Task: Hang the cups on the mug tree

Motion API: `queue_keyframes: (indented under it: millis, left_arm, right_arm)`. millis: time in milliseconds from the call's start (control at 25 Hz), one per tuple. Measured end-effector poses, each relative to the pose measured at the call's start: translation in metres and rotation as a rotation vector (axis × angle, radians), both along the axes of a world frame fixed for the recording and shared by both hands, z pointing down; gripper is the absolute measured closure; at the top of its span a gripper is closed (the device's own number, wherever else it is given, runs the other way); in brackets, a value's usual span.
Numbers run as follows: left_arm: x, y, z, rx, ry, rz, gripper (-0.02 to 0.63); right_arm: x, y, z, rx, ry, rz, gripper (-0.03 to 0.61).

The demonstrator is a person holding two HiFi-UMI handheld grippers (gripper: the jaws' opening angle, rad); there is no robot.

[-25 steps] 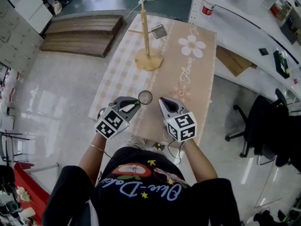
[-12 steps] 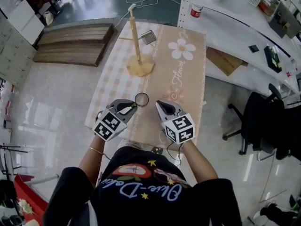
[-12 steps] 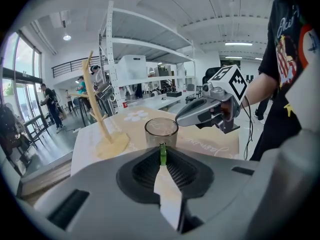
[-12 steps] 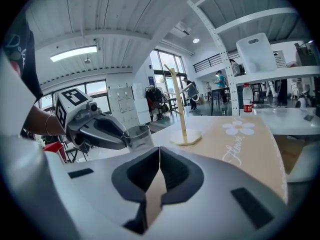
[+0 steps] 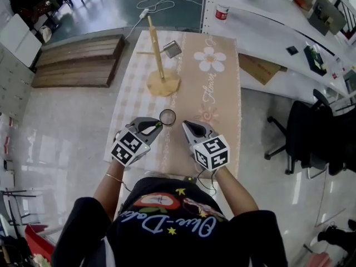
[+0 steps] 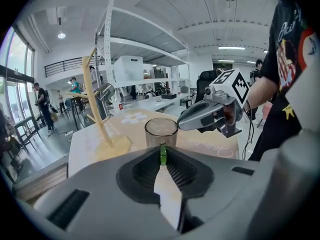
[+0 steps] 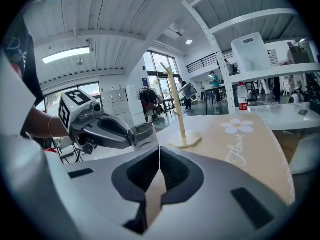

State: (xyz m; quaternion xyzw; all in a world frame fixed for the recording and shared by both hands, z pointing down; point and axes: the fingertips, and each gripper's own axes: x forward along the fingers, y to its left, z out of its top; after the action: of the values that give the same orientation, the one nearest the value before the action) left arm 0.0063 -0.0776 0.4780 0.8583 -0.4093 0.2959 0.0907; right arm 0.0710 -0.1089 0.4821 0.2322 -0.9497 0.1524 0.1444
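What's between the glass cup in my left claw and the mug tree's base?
Nothing. In the head view, only bare tablecloth runs from the glass cup to the base of the mug tree.

The mug tree [image 5: 157,54] stood upright near the far end of the cloth-covered table [image 5: 222,121]. A metal cup [image 5: 173,49] hung from a peg on the tree's right side. Well nearer the person than the tree, a glass cup [image 5: 167,116] showed its open mouth upward. The left gripper [image 5: 158,125] touched that cup with its tip, down-left of the tree's base. The right gripper [image 5: 184,125] lay just beside the cup, apart from it. Left of the tree, off the table, lay a wooden platform [image 5: 78,60]. Far to the tree's right stood a black office chair [image 5: 311,132].
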Motion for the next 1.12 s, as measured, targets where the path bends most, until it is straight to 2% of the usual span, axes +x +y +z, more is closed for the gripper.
queue_keyframes:
  millis: [360, 600, 840, 1120]
  left_arm:
    - [-0.02, -0.01, -0.006, -0.002, 0.032, 0.106, 0.566]
    - [-0.032, -0.015, -0.004, -0.007, 0.056, 0.172, 0.566]
    - [-0.041, -0.021, -0.003, -0.02, 0.109, 0.226, 0.566]
    - [-0.053, -0.027, 0.004, -0.034, 0.124, 0.292, 0.566]
  right_arm:
    - [-0.026, 0.002, -0.001, -0.011, 0.015, 0.081, 0.569]
    - [-0.042, 0.003, -0.005, -0.014, -0.023, 0.148, 0.569]
    - [-0.05, -0.001, -0.003, -0.029, -0.014, 0.222, 0.569]
    - [-0.059, -0.005, 0.0, -0.046, 0.003, 0.309, 0.569]
